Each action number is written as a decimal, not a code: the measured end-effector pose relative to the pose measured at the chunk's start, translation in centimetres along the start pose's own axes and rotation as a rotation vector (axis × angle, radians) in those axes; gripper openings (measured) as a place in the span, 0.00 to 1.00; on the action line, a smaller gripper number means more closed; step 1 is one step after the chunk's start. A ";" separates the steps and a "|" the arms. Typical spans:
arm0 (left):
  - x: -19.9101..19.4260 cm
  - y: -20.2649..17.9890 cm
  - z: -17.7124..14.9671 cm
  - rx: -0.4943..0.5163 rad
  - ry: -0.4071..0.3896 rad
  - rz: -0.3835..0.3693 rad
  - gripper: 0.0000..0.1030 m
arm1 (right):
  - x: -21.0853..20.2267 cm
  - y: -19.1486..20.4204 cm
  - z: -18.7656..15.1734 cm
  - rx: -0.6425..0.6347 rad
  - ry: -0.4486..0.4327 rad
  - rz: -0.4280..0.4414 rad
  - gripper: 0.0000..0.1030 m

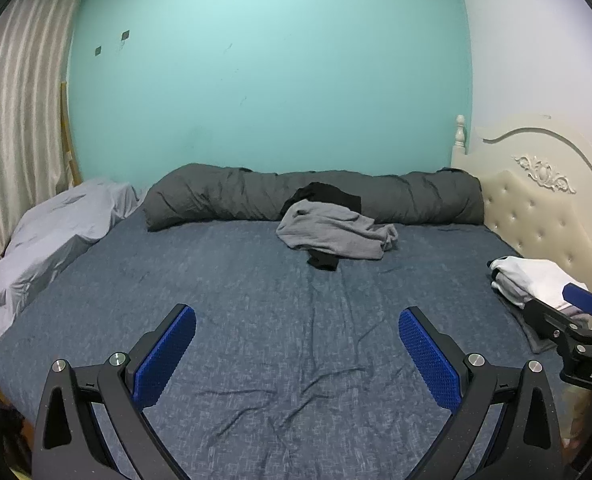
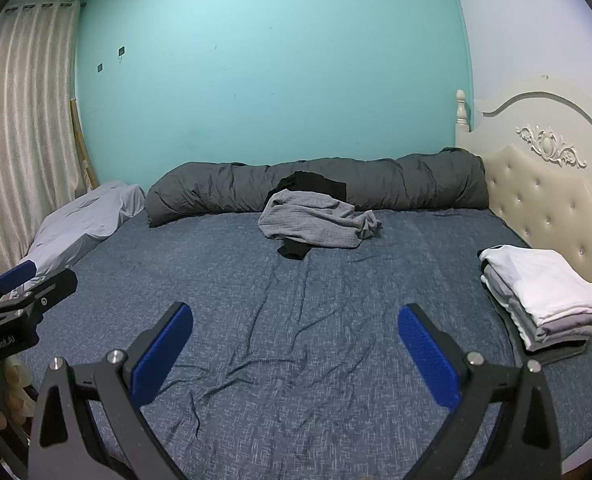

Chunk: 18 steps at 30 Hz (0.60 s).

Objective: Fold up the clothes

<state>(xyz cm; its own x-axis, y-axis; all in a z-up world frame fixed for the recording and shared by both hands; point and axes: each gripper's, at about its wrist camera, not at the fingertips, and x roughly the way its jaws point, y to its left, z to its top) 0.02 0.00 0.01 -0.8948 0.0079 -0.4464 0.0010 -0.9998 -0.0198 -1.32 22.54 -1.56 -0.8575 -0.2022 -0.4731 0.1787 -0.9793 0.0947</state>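
Lying crumpled at twelve o'clock on the bed, against the dark rolled duvet, the grey garment over a black one looks soft and light, best pinched at an edge, while left tool and right tool gape wide and empty.

A bed covered by a blue sheet fills the room. A rolled dark grey duvet lies along the turquoise wall. A pale pillow sits beside the striped curtain; a cream tufted headboard stands right.
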 end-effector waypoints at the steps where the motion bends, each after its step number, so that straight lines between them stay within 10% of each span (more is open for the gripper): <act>1: 0.0 0.0 0.0 0.003 -0.004 0.001 1.00 | 0.0 0.0 0.0 -0.001 -0.002 0.000 1.00; 18: 0.1 0.2 -0.1 0.004 0.000 0.013 1.00 | 0.5 -0.5 -0.3 0.018 0.011 0.008 1.00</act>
<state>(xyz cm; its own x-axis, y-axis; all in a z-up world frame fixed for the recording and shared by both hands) -0.03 -0.19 -0.09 -0.8949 -0.0049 -0.4462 0.0106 -0.9999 -0.0104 -1.67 22.89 -2.14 -0.8508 -0.2105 -0.4816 0.1770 -0.9775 0.1147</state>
